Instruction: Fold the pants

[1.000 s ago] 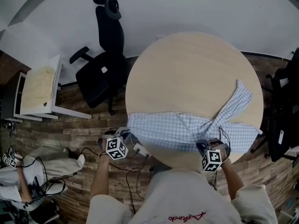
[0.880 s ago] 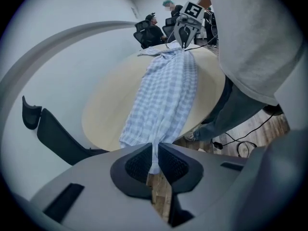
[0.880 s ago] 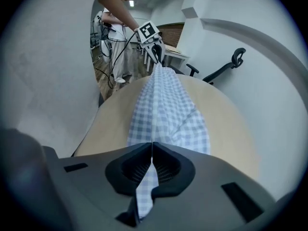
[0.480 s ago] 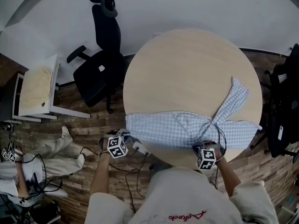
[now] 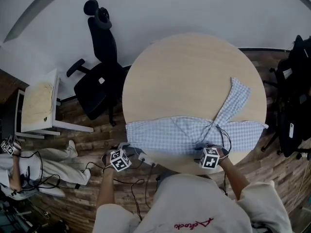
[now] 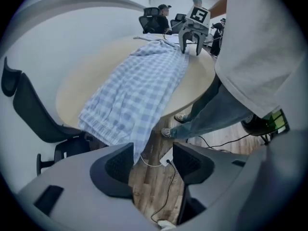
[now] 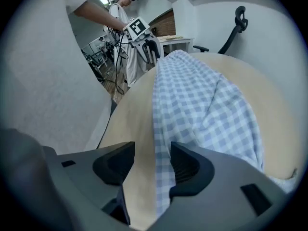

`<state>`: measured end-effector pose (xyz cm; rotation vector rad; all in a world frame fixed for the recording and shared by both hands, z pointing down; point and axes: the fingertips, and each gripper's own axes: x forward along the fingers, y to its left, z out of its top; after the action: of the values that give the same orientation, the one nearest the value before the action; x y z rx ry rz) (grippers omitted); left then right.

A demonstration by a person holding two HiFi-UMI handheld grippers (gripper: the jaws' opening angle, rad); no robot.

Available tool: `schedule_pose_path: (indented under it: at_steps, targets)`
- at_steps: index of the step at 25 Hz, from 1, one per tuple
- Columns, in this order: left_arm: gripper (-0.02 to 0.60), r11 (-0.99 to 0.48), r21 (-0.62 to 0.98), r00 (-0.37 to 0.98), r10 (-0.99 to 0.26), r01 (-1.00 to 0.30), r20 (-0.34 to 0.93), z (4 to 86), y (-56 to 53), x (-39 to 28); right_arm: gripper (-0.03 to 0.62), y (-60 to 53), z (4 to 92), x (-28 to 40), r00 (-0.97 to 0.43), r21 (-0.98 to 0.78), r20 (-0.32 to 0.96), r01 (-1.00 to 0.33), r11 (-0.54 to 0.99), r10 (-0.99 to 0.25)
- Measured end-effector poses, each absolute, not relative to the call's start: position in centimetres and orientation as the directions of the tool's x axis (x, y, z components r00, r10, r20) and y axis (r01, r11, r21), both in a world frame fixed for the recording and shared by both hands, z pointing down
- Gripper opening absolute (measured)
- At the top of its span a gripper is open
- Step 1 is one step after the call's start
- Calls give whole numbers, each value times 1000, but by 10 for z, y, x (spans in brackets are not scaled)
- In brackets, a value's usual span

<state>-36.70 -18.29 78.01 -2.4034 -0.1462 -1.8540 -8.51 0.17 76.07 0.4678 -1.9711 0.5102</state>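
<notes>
A round, pale wooden table fills the middle of the head view. Blue-and-white checked pants lie spread along its near edge. The gathered waistband reaches the table's left rim, and the two legs part in a V on the right, one along the edge and one angled away. The person leans over the table with a gripper in each hand. The left gripper hangs off the left rim just beside the waistband. Its jaws have just been opening and hold nothing, with only floor showing between them. The right gripper hovers over the pants' near edge. Its jaws have also just been opening, with cloth below but not pinched. The pants look laid out, not yet folded: the legs likely still need bringing together.
</notes>
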Motion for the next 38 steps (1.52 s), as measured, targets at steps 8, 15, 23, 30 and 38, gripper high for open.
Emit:
schedule_pose_path:
  at_steps: [8,15,23,30,38]
  targets:
    - [245,-993,-112,369,-116,-31,922,739,-157,-336,239,-24,696,-64,-461,92,766,-612,786,-449]
    - [101,-975,-147,646,-221,-168,731,684,-145,-225,147,-40,638,-15,-355,158,591,-830,535,-725]
    - [32,-970,137,900,-129,-203,417,628,-126,-101,32,-24,573,64,-76,-32,379,-997,69,-922]
    - [32,-961,275,951,47,-41,305,617,-91,-53,29,27,532,104,170,-250,250,-940,-233,-953]
    - [32,-944,324,948,158,64,276,628,-37,-20,29,101,494,133,223,-249,208,-930,-272,-952]
